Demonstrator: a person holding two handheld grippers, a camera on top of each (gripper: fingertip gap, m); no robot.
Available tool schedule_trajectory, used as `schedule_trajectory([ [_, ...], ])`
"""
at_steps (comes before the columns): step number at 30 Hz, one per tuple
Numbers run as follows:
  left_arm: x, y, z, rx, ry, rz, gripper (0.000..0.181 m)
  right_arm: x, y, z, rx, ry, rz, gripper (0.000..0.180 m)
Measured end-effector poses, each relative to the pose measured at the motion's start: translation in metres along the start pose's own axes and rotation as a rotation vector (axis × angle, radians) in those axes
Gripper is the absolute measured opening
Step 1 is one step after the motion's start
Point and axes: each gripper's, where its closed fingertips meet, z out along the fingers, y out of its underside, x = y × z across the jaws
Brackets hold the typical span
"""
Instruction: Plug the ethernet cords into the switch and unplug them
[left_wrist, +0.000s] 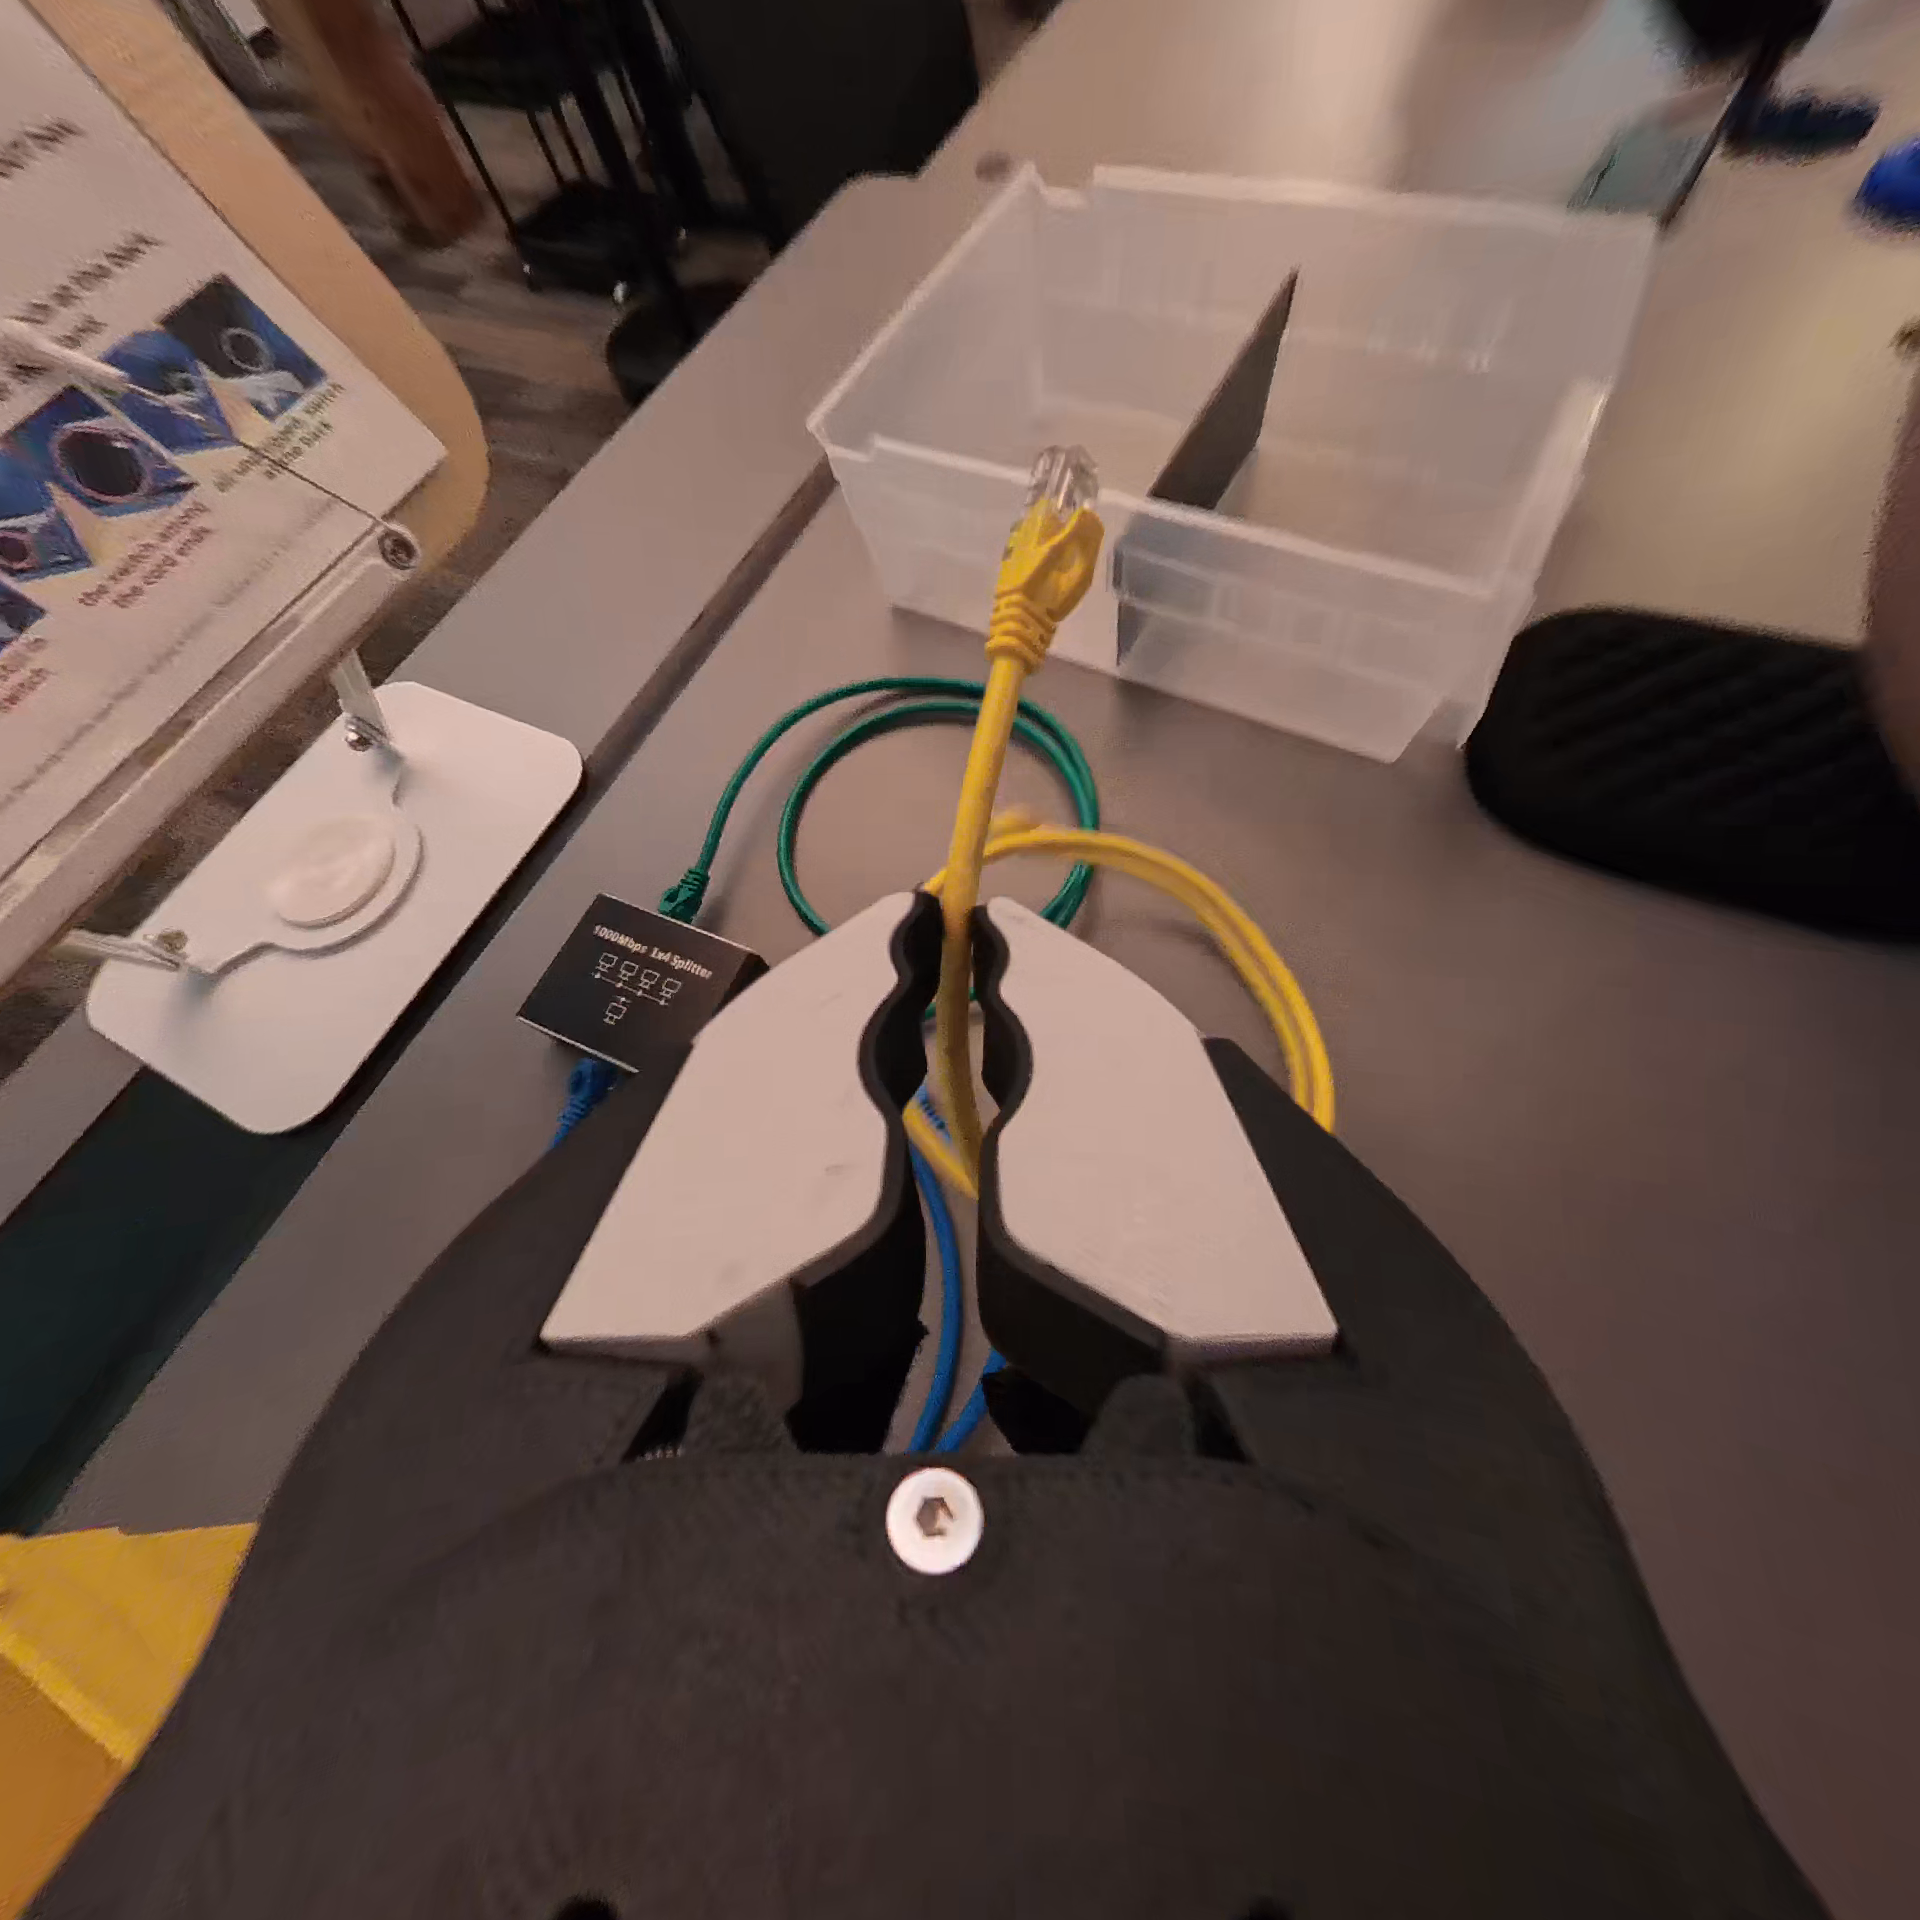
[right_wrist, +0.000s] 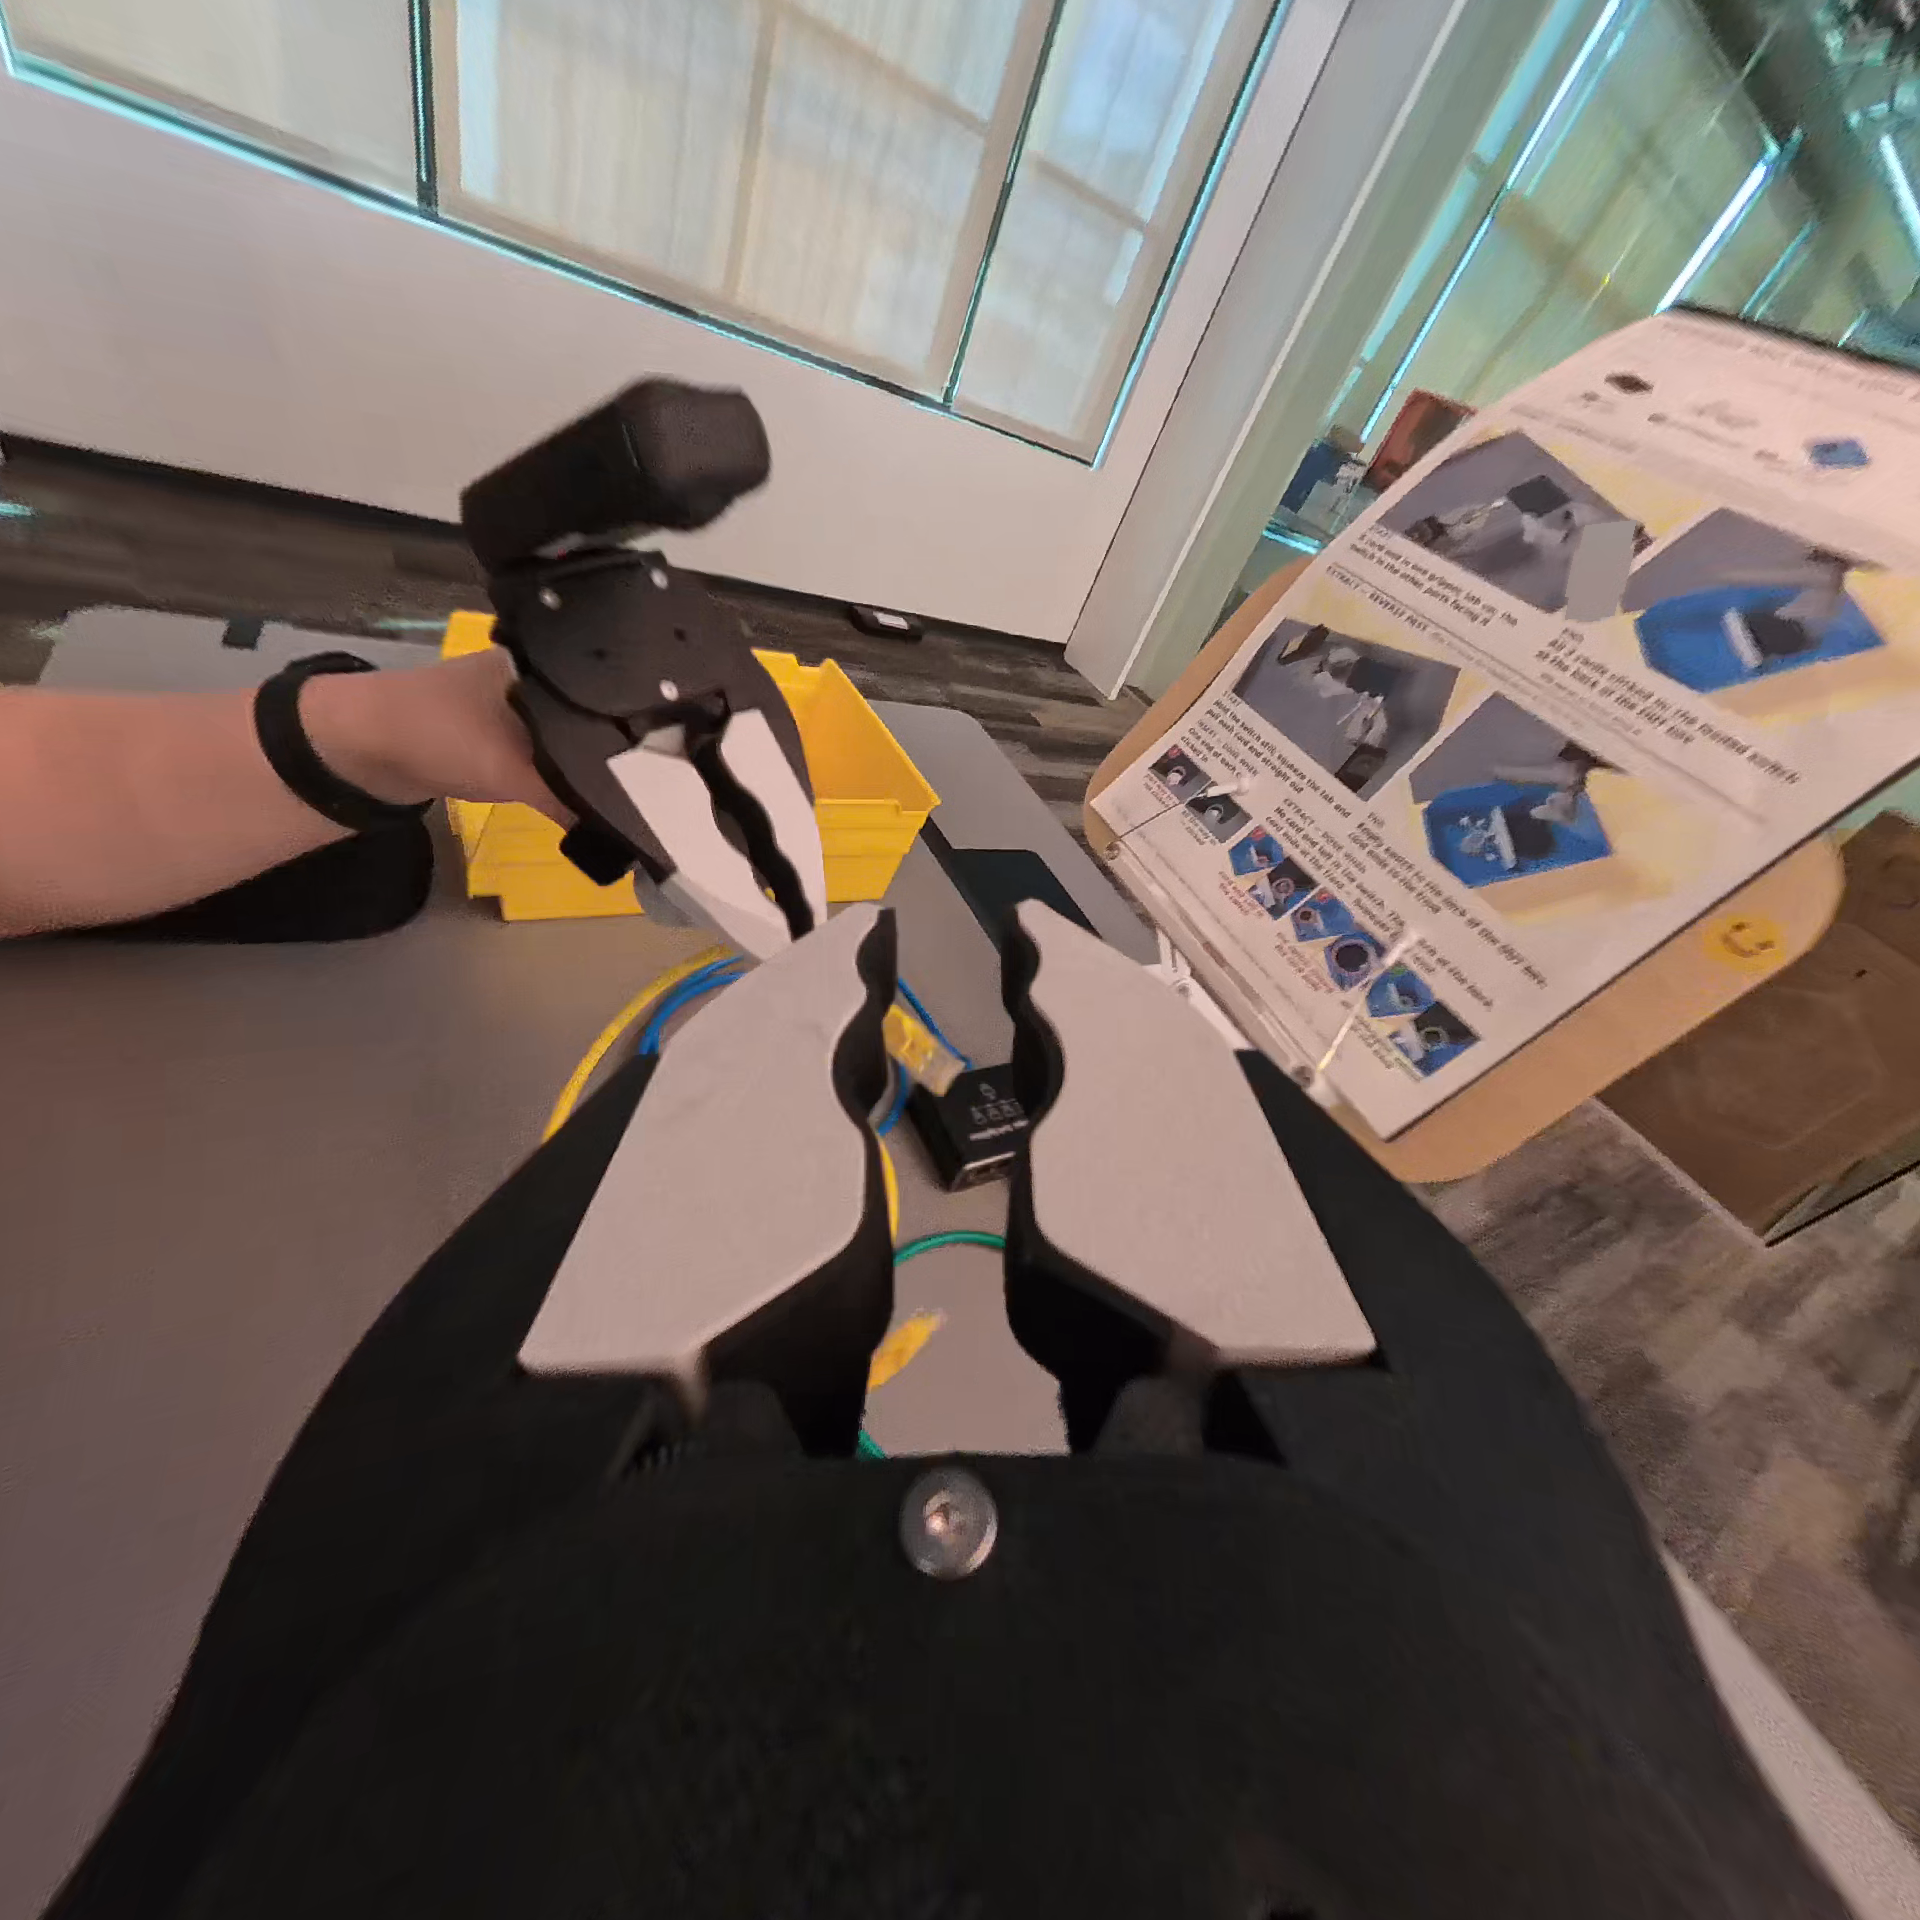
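A: Nearest?
B: Left gripper (left_wrist: 951, 920) clenched on the yellow cord (left_wrist: 987, 769); right gripper (right_wrist: 951, 935) released.
A: The switch (left_wrist: 636, 982)?
B: Ten o'clock, on the grey desk (left_wrist: 1507, 1091). Clear bin (left_wrist: 1226, 457) at twelve; windows (right_wrist: 727, 156) behind.

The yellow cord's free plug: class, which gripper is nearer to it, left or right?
Left. The left gripper is shut on the yellow cord just below its plug; the right gripper hangs open, apart.
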Motion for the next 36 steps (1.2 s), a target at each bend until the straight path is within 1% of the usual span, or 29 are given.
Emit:
schedule_trajectory([
  [1, -0.003, -0.004, -0.007, 0.033, 0.011, -0.027, 0.005, 0.0, 0.005, 0.009, -0.01, -0.006, 0.028, 0.02],
  [4, -0.018, -0.012, -0.023, 0.1, -0.024, -0.066, 0.005, 0.005, 0.026, 0.037, -0.064, 0.02, 0.138, 0.027],
  [6, -0.026, -0.016, -0.03, 0.136, -0.038, -0.111, 0.005, 0.005, 0.036, 0.056, -0.058, 0.019, 0.242, 0.035],
  [8, -0.029, -0.022, -0.036, 0.192, -0.026, -0.178, 0.005, 0.0, 0.037, 0.074, 0.006, -0.016, 0.37, 0.036],
  [9, -0.029, -0.024, -0.036, 0.211, -0.01, -0.211, 0.005, -0.004, 0.035, 0.083, 0.056, -0.036, 0.437, 0.04],
  [11, -0.029, -0.026, -0.035, 0.237, -0.011, -0.257, 0.005, -0.009, 0.032, 0.097, 0.146, -0.054, 0.561, 0.041],
  [15, -0.024, -0.028, -0.028, 0.252, -0.028, -0.259, 0.005, -0.007, 0.042, 0.111, 0.238, -0.031, 0.753, 0.041],
  [18, -0.016, -0.032, -0.025, 0.267, -0.014, -0.266, 0.005, -0.007, 0.039, 0.11, 0.31, -0.096, 0.856, 0.034],
  [20, -0.007, -0.035, -0.021, 0.27, 0.013, -0.274, 0.005, -0.008, 0.037, 0.108, 0.331, -0.139, 0.901, 0.011],
  [22, 0.003, -0.039, -0.021, 0.278, 0.055, -0.231, 0.005, -0.011, 0.029, 0.102, 0.362, -0.244, 0.942, 0.008],
  [23, 0.01, -0.041, -0.024, 0.273, 0.098, -0.205, 0.006, -0.016, 0.025, 0.099, 0.341, -0.325, 0.954, 0.008],
  [24, 0.017, -0.045, -0.03, 0.281, 0.16, -0.195, 0.017, -0.023, 0.022, 0.095, 0.308, -0.407, 0.943, 0.008],
  [25, 0.023, -0.051, -0.039, 0.303, 0.232, -0.204, 0.036, -0.031, 0.02, 0.091, 0.264, -0.481, 0.918, 0.008],
  [26, 0.027, -0.056, -0.049, 0.323, 0.3, -0.233, 0.047, -0.042, 0.02, 0.087, 0.203, -0.561, 0.884, 0.008],
  [27, 0.028, -0.058, -0.059, 0.341, 0.355, -0.27, 0.053, -0.054, 0.022, 0.084, 0.14, -0.625, 0.842, 0.008],
  [28, 0.027, -0.061, -0.067, 0.364, 0.401, -0.312, 0.054, -0.064, 0.025, 0.082, 0.076, -0.655, 0.788, 0.008],
  [29, 0.027, -0.063, -0.073, 0.398, 0.443, -0.353, 0.055, -0.072, 0.031, 0.084, 0.016, -0.646, 0.724, 0.008],
  [31, 0.025, -0.065, -0.073, 0.429, 0.493, -0.413, 0.054, -0.09, 0.041, 0.089, -0.09, -0.637, 0.594, 0.008],
  [33, 0.03, -0.054, -0.06, 0.346, 0.511, -0.391, 0.057, -0.106, 0.047, 0.094, -0.155, -0.648, 0.523, 0.008],
  [35, 0.042, -0.044, -0.047, 0.255, 0.553, -0.35, 0.063, -0.116, 0.051, 0.098, -0.201, -0.658, 0.511, 0.008],
  [36, 0.048, -0.04, -0.043, 0.225, 0.579, -0.337, 0.062, -0.12, 0.053, 0.099, -0.221, -0.667, 0.508, 0.008],
])
